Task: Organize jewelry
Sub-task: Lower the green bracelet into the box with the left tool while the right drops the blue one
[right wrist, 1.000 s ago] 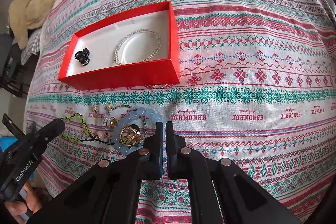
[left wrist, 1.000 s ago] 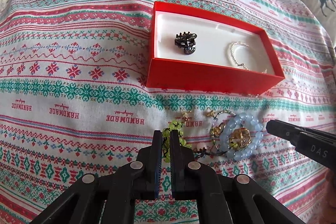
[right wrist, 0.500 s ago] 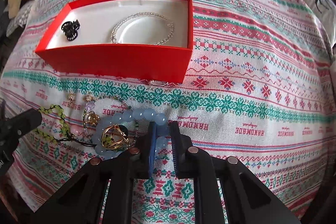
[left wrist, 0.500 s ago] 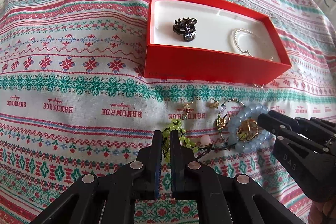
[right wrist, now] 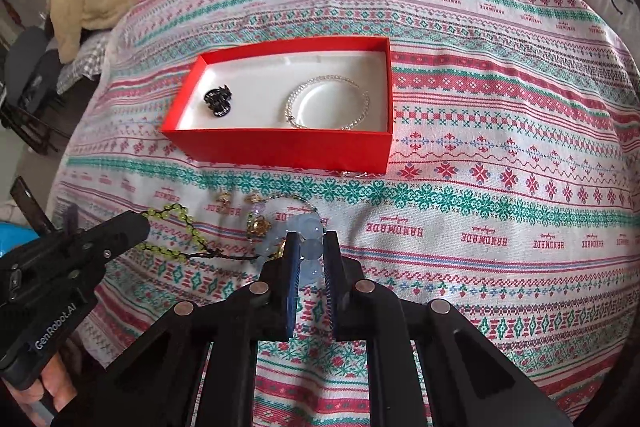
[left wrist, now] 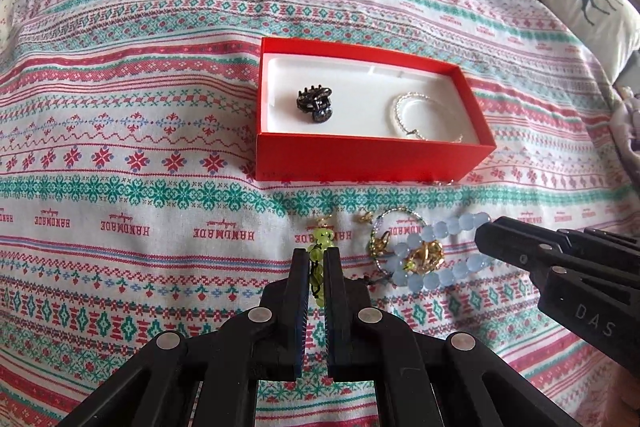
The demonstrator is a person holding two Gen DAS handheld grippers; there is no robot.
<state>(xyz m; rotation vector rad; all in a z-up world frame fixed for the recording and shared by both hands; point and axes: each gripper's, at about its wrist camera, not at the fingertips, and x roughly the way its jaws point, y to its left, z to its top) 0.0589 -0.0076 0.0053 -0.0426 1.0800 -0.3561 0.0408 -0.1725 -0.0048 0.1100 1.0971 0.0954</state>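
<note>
Both claws are working the loose jewelry pile on the bed [left wrist: 120, 131], in front of the red box [left wrist: 372, 159]. The left claw [left wrist: 316, 259] is sitting nearly together with the green bead strand [left wrist: 320, 247] between its fingers, so it looks clamped on it, though contact is hard to confirm. The right claw [right wrist: 311, 251] is narrowly apart around the blue bead bracelet [right wrist: 310, 251], beads showing in the gap; whether it is pinching yet cannot be told. The step in hand is probably grabbing 2 pieces to move into the box. The box is already holding a black hair clip [left wrist: 315, 99] and a silver bracelet [left wrist: 416, 115]. The next move is calling for a firm close on the blue beads, then a slow lift, since the gold ring cluster [left wrist: 426, 255] is lying inside the bracelet loop and the green strand's cord may be snagging neighbours. The left view is showing the blue bracelet's whole loop [left wrist: 436, 251] and the gold cluster, which the right view mostly hides behind its own fingers. The right view is showing the green strand's full spread [right wrist: 176, 227] beside the left claw [right wrist: 136, 227], plus the silver bracelet's whole circle [right wrist: 328, 103].
</note>
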